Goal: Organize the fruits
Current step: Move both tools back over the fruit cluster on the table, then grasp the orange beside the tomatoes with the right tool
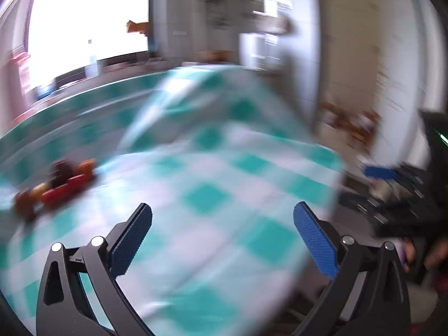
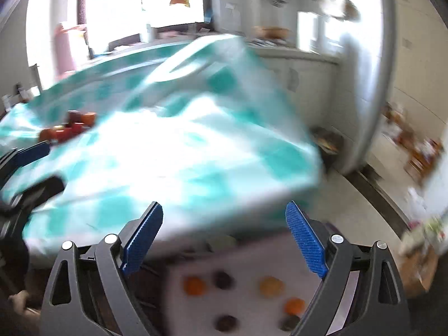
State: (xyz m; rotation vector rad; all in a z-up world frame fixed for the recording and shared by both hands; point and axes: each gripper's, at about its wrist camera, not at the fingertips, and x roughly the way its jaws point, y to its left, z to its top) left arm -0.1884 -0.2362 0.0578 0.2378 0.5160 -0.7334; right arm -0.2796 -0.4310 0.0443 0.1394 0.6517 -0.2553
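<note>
Both views are motion-blurred. A cluster of red, orange and dark fruits [image 1: 56, 184] lies on the teal-and-white checked tablecloth [image 1: 201, 196] at the left; it also shows in the right wrist view [image 2: 68, 127]. My left gripper [image 1: 222, 218] is open and empty above the cloth, right of the fruits. My right gripper [image 2: 224, 218] is open and empty at the table's near edge. Below it a white surface [image 2: 246, 257] carries several orange and dark fruits [image 2: 194, 285]. The left gripper's fingers [image 2: 33, 151] show at the far left of the right wrist view.
The cloth is bunched into a raised fold [image 1: 212, 95] at the back. The table's right edge drops to a pale floor [image 2: 364, 210]. White cabinets [image 2: 305, 84] and a bright window [image 1: 89, 19] stand behind. Clutter [image 2: 420, 151] lies on the floor at right.
</note>
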